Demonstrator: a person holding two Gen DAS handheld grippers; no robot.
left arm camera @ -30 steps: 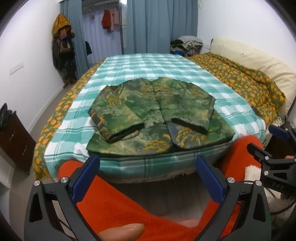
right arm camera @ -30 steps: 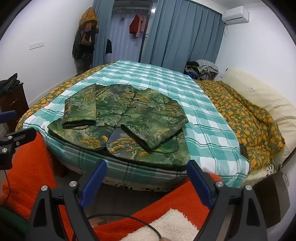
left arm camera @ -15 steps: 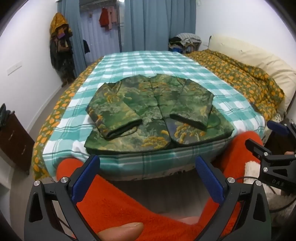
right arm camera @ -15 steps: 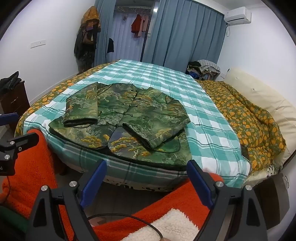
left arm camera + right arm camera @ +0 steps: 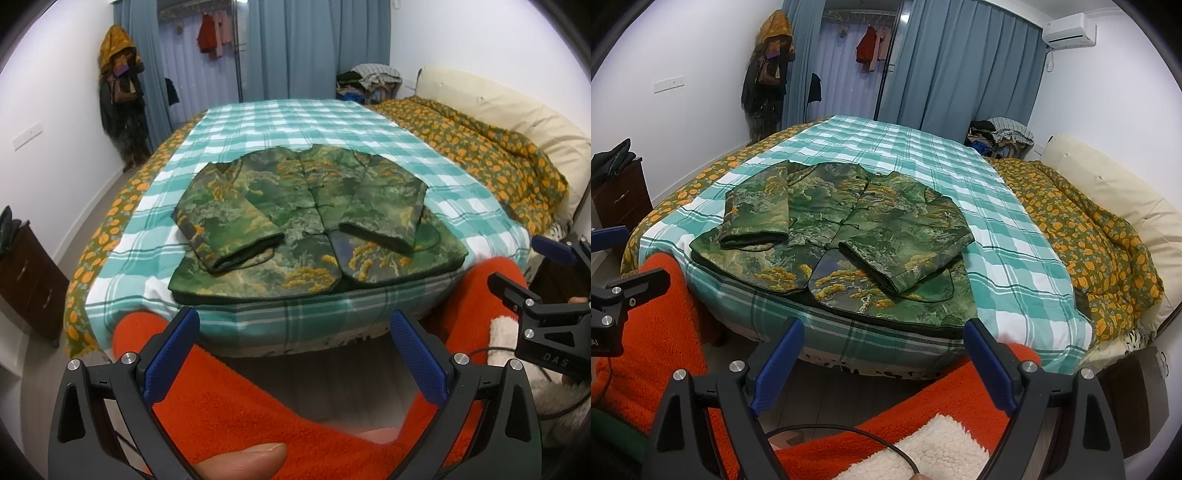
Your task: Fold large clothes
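The green patterned jacket lies flat, front side up, on the teal checked bedspread, in the middle of the left wrist view and centre-left of the right wrist view. Its hem sits close to the near edge of the bed. Both sleeves are already folded in across the chest, their cuffs pointing toward the hem.

The left gripper hovers at the bottom of its frame, short of the bed, its jaws spread wide and holding nothing. The right gripper is likewise low in its frame, jaws spread and empty, well apart from the cloth.

The jacket looks padded or quilted: thick at the cuffs and hem, so probably soft but bulky, with some weight and a springy resistance to creasing. The brocade-like surface may be a bit slick. The likely next fold brings hem to collar. The best hold would be the two lower corners of the hem, one per gripper, pinching through all the layers deeply enough that the piped edge does not slide out
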